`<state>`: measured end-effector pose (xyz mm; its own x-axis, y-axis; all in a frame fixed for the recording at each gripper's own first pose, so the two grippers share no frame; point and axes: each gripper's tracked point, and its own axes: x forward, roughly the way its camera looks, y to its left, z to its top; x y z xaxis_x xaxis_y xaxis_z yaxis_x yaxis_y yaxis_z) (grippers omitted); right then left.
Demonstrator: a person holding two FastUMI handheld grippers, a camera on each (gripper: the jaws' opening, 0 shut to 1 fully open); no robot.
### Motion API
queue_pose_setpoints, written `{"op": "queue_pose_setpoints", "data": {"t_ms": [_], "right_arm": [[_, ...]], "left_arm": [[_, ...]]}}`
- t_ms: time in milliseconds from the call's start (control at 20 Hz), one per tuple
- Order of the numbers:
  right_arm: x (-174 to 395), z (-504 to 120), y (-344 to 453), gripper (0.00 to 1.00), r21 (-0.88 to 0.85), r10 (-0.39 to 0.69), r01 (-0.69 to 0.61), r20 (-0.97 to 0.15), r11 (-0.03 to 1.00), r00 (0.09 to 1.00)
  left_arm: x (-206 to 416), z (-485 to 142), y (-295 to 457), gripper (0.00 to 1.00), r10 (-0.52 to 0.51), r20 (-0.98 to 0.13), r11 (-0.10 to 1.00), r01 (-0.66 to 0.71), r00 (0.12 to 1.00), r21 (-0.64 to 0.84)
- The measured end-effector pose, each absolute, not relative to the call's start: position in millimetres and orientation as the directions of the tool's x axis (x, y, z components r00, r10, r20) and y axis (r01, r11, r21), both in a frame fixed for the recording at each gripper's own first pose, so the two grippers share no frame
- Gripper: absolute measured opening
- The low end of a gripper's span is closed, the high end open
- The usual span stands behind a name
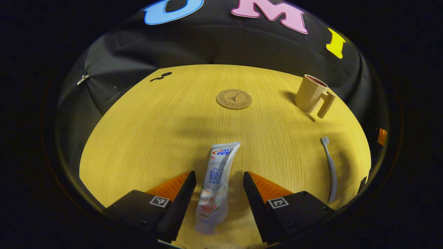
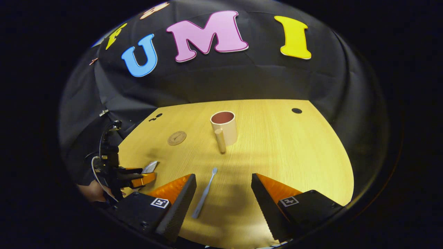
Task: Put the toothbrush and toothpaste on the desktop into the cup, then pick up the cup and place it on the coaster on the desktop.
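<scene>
Nothing's being held yet, both tools are being kept wide open. The left tool (image 1: 219, 181) is being lined up over the toothpaste (image 1: 215, 188), which is lying flat near the worktop's (image 1: 145, 138) front edge, running lengthwise between the two fingers, with neither seen touching it. The right tool (image 2: 223, 185) is being hung just over the toothbrush (image 2: 205, 193), also flat on the wood, its head pointing toward the cup (image 2: 225, 127).

The cup is standing upright toward the back of the worktop, handle facing forward, and the coaster (image 2: 177, 137) is lying off to its left, well apart from it.

Handling guess: the tube is looking soft and squashy, probably light, so it's likely best gripped across the middle, gently, or it'll be buckling. The toothbrush is looking thin, stiff and probably slippery; it's lying so low that the handle's midsection is probably the spot to be pinched.
</scene>
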<state>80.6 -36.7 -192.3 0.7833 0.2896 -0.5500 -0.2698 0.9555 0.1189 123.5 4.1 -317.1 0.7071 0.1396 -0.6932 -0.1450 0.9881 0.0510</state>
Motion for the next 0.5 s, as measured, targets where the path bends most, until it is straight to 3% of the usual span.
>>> {"op": "queue_pose_setpoints", "data": {"t_ms": [150, 200, 250, 500], "right_arm": [[76.5, -210.0, -30.9, 0.99, 0.173, 0.290, -0.232, -0.592, 0.957, 0.752], [75.3, -215.6, -28.2, 0.99, 0.185, 0.291, -0.224, -0.608, 0.957, 0.738], [73.4, -221.0, -25.2, 0.99, 0.190, 0.290, -0.219, -0.623, 0.957, 0.726], [66.2, -241.5, -10.8, 1.00, 0.160, 0.278, -0.233, -0.678, 0.959, 0.681]], "left_arm": [[128.1, -318.9, -1.9, 0.67, 0.155, -0.679, 0.985, -0.161, 0.718, 0.054], [126.2, -317.4, -3.0, 0.52, 0.163, -0.676, 0.984, -0.167, 0.719, 0.060], [126.8, -319.4, -4.7, 0.56, 0.165, -0.673, 0.984, -0.167, 0.721, 0.062], [127.1, -317.7, -10.8, 0.36, 0.137, -0.704, 0.990, -0.125, 0.697, 0.069]]}}
